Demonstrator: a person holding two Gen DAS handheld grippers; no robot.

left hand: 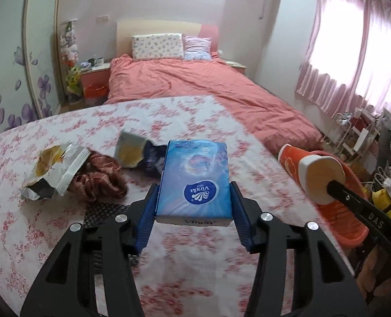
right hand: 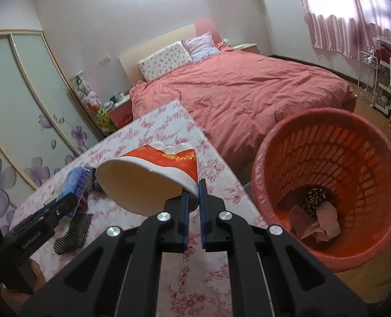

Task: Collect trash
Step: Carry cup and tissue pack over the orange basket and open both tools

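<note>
A: Where's the trash?

B: The red paper cup (right hand: pixel 153 177) is pinched by its rim in the right gripper (right hand: pixel 192 195), tipped sideways above the table's edge, just beside the red basket (right hand: pixel 274 158), which has crumpled paper (right hand: pixel 322 222) at the bottom.

A: And the other one?

B: The left gripper (left hand: pixel 194 203) is clamped on a blue tissue pack (left hand: pixel 195 182), held above the floral tablecloth (left hand: pixel 23 237). Two torn snack wrappers (left hand: pixel 55 169) lie further out, beside a brown cloth bundle (left hand: pixel 100 179). Beyond the table is the bed (left hand: pixel 195 89) with its pink duvet
</note>
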